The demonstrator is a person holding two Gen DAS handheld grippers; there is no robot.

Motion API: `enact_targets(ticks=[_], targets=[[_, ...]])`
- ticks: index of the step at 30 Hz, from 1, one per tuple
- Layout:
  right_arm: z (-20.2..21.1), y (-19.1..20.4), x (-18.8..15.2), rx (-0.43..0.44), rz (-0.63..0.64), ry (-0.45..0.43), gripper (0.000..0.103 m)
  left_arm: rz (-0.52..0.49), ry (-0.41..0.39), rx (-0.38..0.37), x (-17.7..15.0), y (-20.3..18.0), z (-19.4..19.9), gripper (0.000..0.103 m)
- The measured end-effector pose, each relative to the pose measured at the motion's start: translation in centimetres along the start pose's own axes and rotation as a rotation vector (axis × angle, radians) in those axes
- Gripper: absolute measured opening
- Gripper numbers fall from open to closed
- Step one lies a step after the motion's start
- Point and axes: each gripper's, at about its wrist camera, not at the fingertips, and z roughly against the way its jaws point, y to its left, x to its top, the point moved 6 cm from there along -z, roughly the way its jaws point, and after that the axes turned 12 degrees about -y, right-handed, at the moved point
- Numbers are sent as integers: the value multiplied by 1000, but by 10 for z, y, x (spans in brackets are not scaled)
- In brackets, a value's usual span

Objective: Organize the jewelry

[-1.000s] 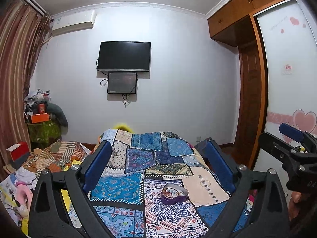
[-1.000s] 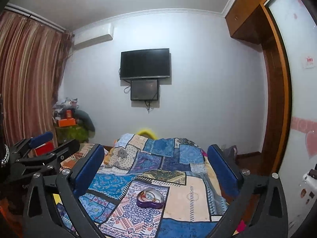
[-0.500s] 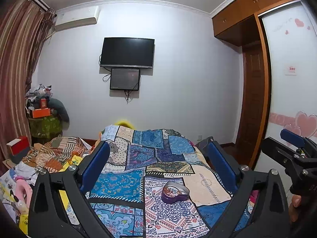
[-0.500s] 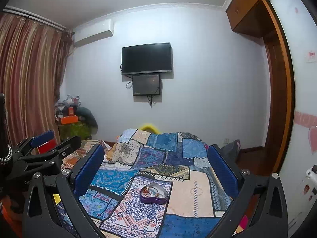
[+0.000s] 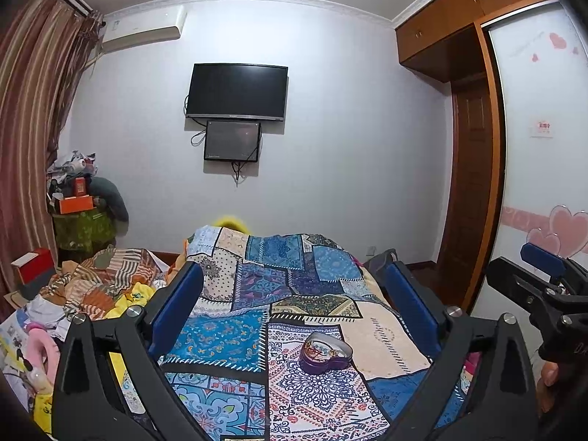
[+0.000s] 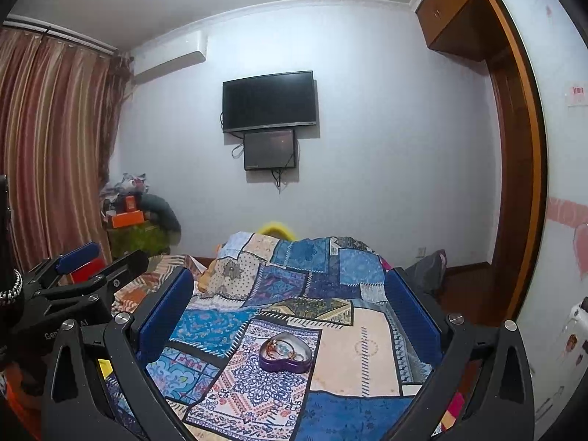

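Note:
A purple heart-shaped tin (image 5: pixel 325 352) with bracelets and beads inside sits open on the patchwork bedspread (image 5: pixel 257 294). It also shows in the right wrist view (image 6: pixel 285 355). My left gripper (image 5: pixel 294 301) is open and empty, held above the bed, with the tin below and between its fingers. My right gripper (image 6: pixel 290 305) is open and empty too, above the bed with the tin below it. The right gripper shows at the right edge of the left wrist view (image 5: pixel 529 286). The left gripper shows at the left of the right wrist view (image 6: pixel 84 272).
A pile of clothes and blankets (image 5: pixel 103 286) lies left of the bed. A cluttered stand with an orange box (image 5: pixel 75 204) is by the striped curtain (image 5: pixel 29 128). A TV (image 5: pixel 237 92) hangs on the far wall. A wardrobe and door (image 5: pixel 474 183) stand at the right.
Both grippers have tilted slightly, so the room sits a little lower in each view. The tin has not moved. Both grippers stay open.

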Motion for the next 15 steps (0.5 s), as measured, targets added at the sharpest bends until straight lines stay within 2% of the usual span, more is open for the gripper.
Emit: enact_targets(ticks=[15], targets=[[-1, -5, -1, -3, -17, 16, 103, 3, 14, -22, -4, 0, -2, 100]])
